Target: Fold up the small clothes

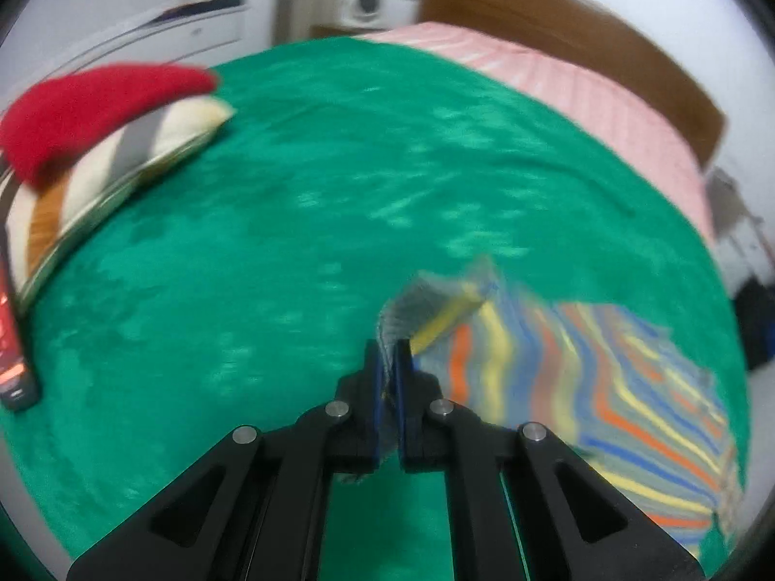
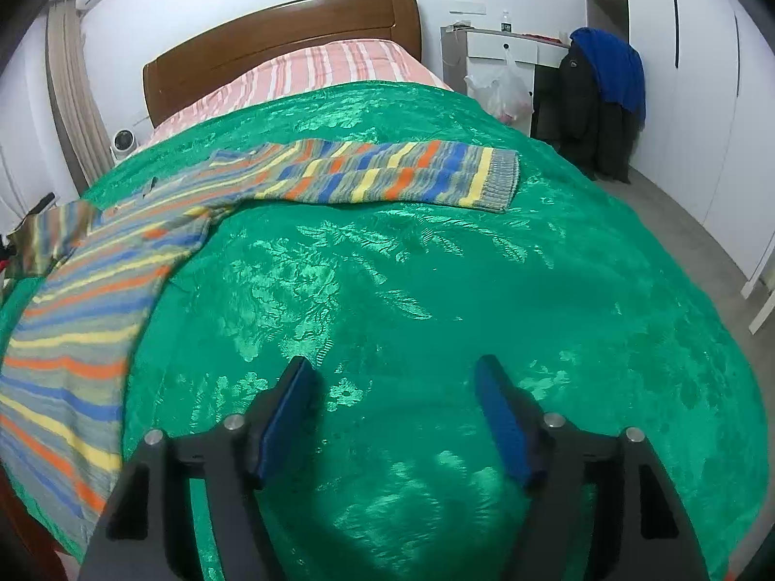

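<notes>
One sweater [image 2: 97,290], two pillows [image 1: 111,160]

No text, label, brand or number can be read in either view. The dark device [image 1: 14,339] at the left edge of the left wrist view shows a red glowing face and a small pale mark near its lower end, but the blur makes it unreadable.

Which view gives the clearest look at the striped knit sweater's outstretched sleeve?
The right wrist view: the striped knit sweater lies sharp, its sleeve flat across the green bedspread. The left wrist view is blurred, showing only the body and the cuff pinched by the left gripper.
</notes>
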`<state>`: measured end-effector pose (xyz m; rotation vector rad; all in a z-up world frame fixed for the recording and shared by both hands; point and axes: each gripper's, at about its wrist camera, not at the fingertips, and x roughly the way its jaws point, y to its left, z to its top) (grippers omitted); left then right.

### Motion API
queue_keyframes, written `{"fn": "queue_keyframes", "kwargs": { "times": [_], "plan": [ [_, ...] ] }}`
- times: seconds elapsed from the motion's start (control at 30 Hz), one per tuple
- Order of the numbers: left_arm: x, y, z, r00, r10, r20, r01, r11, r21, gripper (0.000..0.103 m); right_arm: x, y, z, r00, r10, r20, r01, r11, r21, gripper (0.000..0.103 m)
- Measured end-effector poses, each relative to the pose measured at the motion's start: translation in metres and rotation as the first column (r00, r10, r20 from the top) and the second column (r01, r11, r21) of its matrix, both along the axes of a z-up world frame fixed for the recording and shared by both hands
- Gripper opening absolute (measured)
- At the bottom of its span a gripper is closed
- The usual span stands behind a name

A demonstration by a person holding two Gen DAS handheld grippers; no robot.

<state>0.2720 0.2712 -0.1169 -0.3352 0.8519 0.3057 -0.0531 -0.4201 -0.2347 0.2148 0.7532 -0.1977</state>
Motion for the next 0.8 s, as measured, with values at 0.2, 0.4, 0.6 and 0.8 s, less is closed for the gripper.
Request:
{"fn": "queue_keyframes", "kwargs": {
  "times": [0.2,0.4,0.6,0.8],
  "plan": [
    [-0.004,0.024,-0.036,0.995,0.074,-0.073,-0.075,0.997,-0.006,0.001,0.003,0.004,-0.004,1.000,0.000,-0.011,-0.001,0.999,-0.032,0.074],
    [0.001,0.050,-0.060,0.986,0.109,-0.126,-0.111,0.994,-0.007,0.001,0.005,0.005,-0.007,1.000,0.000,-0.014,-0.001,0.999,-0.045,0.076],
    [-0.030,0.045,-0.036,0.999,-0.006,-0.050,0.005,1.000,-0.022,0.050,0.005,0.007,-0.007,1.000,-0.001,-0.009,0.000,0.999,-0.050,0.078],
    [-0.068,-0.051,-0.032,0.810,-0.586,-0.034,0.587,0.808,0.054,0.092,0.008,0.009,-0.010,1.000,0.006,-0.002,-0.006,0.998,-0.062,0.085]
  ]
}}
